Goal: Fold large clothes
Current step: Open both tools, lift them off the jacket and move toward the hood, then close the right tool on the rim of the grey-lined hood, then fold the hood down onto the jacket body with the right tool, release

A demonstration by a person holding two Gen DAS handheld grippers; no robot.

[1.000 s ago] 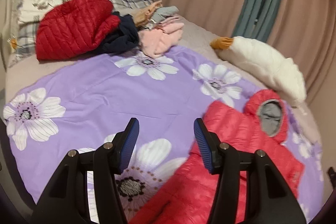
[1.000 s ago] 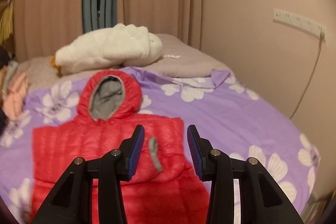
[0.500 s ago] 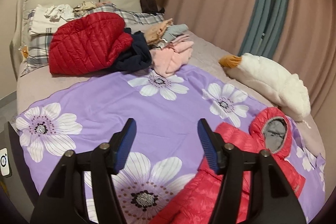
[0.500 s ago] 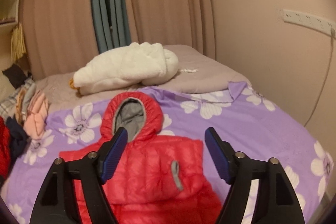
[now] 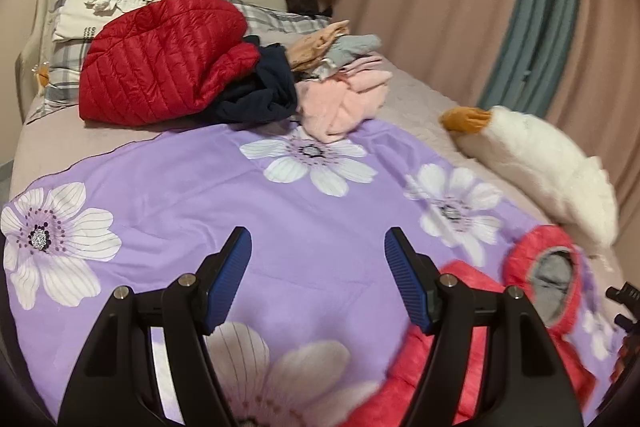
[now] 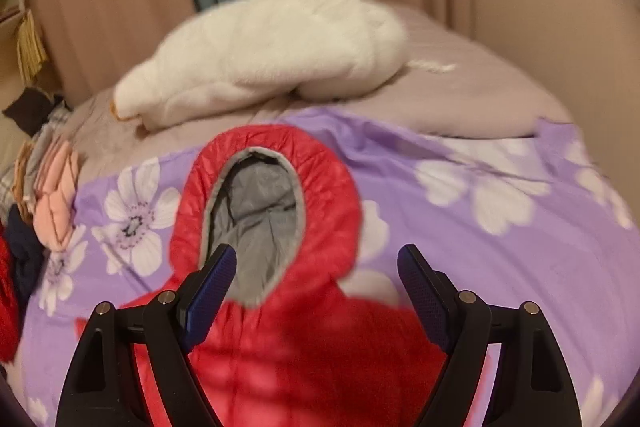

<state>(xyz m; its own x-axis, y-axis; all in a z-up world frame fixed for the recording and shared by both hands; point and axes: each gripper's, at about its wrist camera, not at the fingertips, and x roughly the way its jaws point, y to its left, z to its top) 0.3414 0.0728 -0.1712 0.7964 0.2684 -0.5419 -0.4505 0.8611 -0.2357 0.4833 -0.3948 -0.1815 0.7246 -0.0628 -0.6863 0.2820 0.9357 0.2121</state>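
A red puffer jacket (image 6: 304, 351) with a grey-lined hood (image 6: 256, 211) lies flat on the purple flowered sheet (image 6: 480, 247). My right gripper (image 6: 316, 267) is open and empty, hovering low over the jacket just below the hood. In the left wrist view the jacket (image 5: 472, 359) lies at the lower right, hood (image 5: 552, 279) toward the bed's far side. My left gripper (image 5: 318, 255) is open and empty above the bare sheet (image 5: 200, 187), left of the jacket.
A pile of clothes sits near the pillows: a dark red quilted jacket (image 5: 160, 63), navy cloth (image 5: 264, 95), pink garments (image 5: 340, 103). A white plush goose (image 5: 536, 163) lies along the curtain side, also in the right wrist view (image 6: 264, 47).
My right gripper opened wide and moved forward and down to the jacket's hood. My left gripper opened a little and drew away to the left, so less of the jacket shows.
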